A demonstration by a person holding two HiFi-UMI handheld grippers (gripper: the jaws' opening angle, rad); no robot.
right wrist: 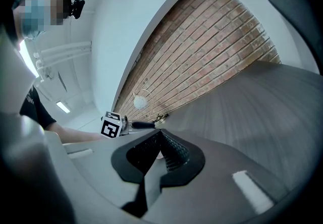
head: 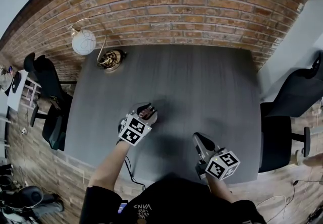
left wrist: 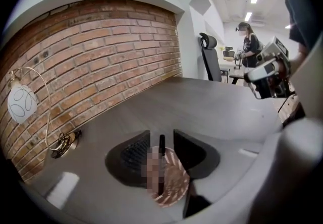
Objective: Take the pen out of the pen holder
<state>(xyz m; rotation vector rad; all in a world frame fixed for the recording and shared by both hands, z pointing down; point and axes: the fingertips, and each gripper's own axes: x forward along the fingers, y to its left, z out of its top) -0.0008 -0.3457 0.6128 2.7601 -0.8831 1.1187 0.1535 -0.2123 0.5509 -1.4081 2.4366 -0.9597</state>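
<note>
A copper mesh pen holder point(head: 148, 112) stands near the middle of the dark grey table point(head: 202, 87). In the left gripper view a black pen point(left wrist: 161, 160) stands upright in the pen holder point(left wrist: 174, 185). My left gripper point(left wrist: 161, 143) is open, one jaw on each side of the pen, with a gap on both sides. My right gripper point(head: 198, 138) hovers over the table's front right, apart from the holder. In its own view the right gripper point(right wrist: 160, 135) is shut with its tips together and nothing held.
A lamp with a white globe point(head: 83, 42) and brass base point(head: 111, 59) stands at the table's far left, against the brick wall point(head: 192, 6). Office chairs sit to the left point(head: 50, 102) and right point(head: 292, 102). Another person point(left wrist: 250, 44) stands far off.
</note>
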